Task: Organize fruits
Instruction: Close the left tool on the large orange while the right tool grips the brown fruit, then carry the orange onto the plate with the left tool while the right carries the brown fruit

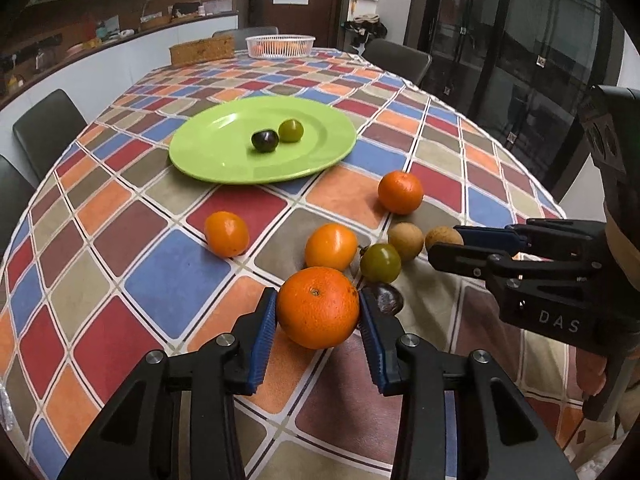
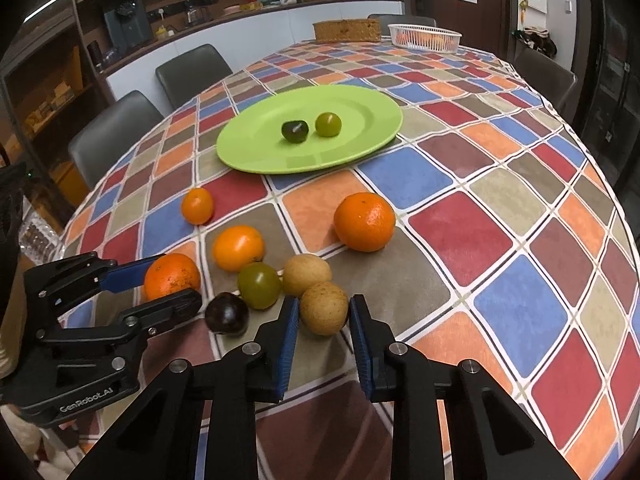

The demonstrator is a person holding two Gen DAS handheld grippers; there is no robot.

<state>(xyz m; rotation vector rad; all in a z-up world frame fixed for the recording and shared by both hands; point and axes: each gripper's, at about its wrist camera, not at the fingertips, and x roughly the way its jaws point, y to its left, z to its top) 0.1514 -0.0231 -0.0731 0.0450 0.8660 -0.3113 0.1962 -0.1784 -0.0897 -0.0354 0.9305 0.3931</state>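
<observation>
My left gripper [image 1: 319, 312] is shut on a large orange [image 1: 318, 307] resting on the tablecloth; it also shows in the right wrist view [image 2: 172, 276]. My right gripper [image 2: 324, 312] is closed around a brown longan [image 2: 324, 307], both pads touching it. A second longan [image 2: 306, 274], a green tomato [image 2: 259, 285] and a dark plum [image 2: 226, 313] lie beside it. Another orange [image 2: 364, 221] and two small oranges [image 2: 237, 248] [image 2: 197, 206] lie farther out. The green plate [image 2: 256, 152] holds a dark fruit [image 2: 295, 131] and a green fruit [image 2: 328, 124].
A white basket [image 2: 424, 36] with oranges and a wicker box [image 2: 346, 30] stand at the table's far end. Chairs [image 2: 116, 128] line the left side and far right. The checked tablecloth [image 2: 480, 208] covers the whole table.
</observation>
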